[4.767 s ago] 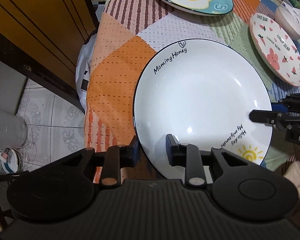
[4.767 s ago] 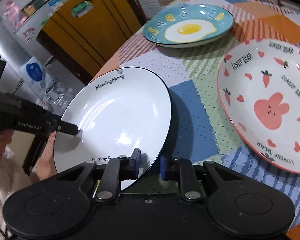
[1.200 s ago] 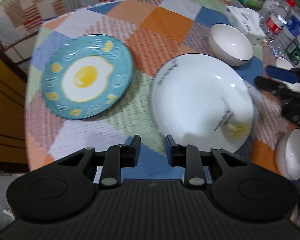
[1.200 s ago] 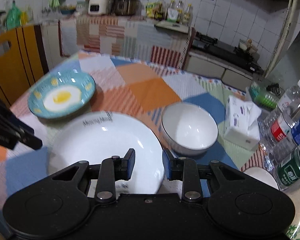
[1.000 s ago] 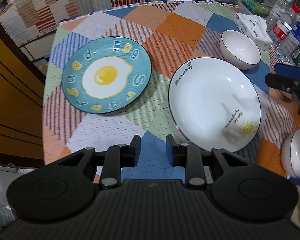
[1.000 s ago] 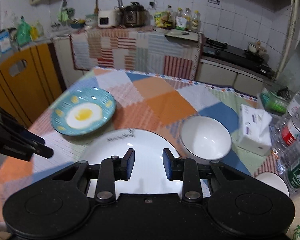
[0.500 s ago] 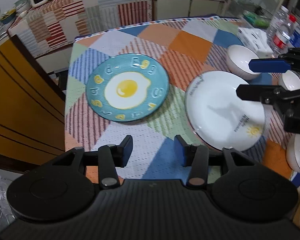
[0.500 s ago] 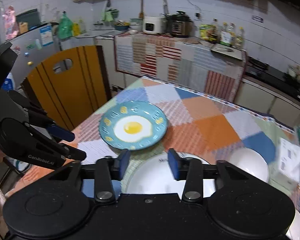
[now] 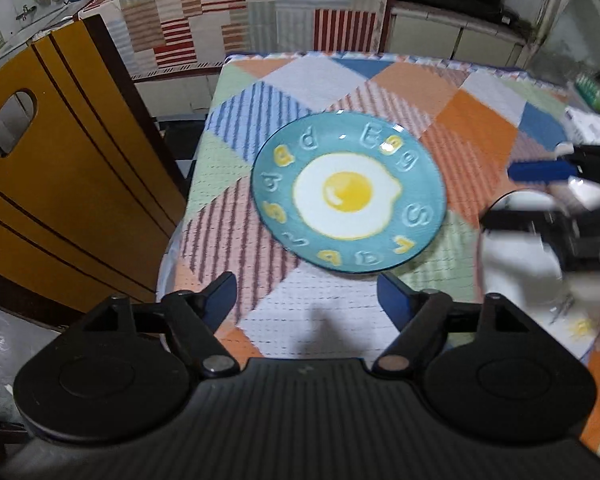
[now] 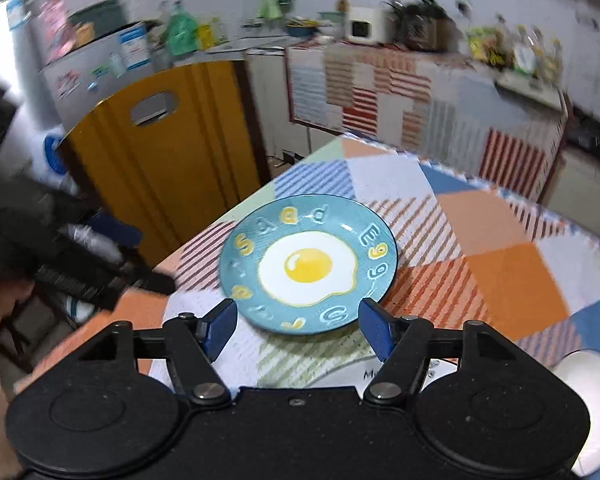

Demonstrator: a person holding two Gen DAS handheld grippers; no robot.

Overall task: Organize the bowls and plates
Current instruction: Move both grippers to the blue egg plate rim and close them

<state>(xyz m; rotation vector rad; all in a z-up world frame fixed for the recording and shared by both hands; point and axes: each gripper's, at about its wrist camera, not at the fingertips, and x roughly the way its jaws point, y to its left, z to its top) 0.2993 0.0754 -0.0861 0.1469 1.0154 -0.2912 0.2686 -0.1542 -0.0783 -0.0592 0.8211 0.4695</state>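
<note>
A teal plate with a fried-egg picture (image 9: 348, 194) lies on the patchwork tablecloth near the table's left side; it also shows in the right wrist view (image 10: 308, 264). My left gripper (image 9: 306, 300) is open and empty above the table, short of the plate. My right gripper (image 10: 298, 326) is open and empty, its tips beside the plate's near rim. The white plate (image 9: 516, 256) lies at the right, partly hidden by the right gripper; only its rim (image 10: 340, 376) shows in the right wrist view.
A yellow wooden chair back (image 9: 60, 184) stands left of the table. The table's left edge (image 9: 180, 220) is close to the teal plate. A white bowl (image 10: 592, 400) sits at the right. Kitchen counters line the back wall.
Both grippers let go of the white plate on the table, lifted back and swung left toward the teal plate. Both sets of jaws have opened wide.
</note>
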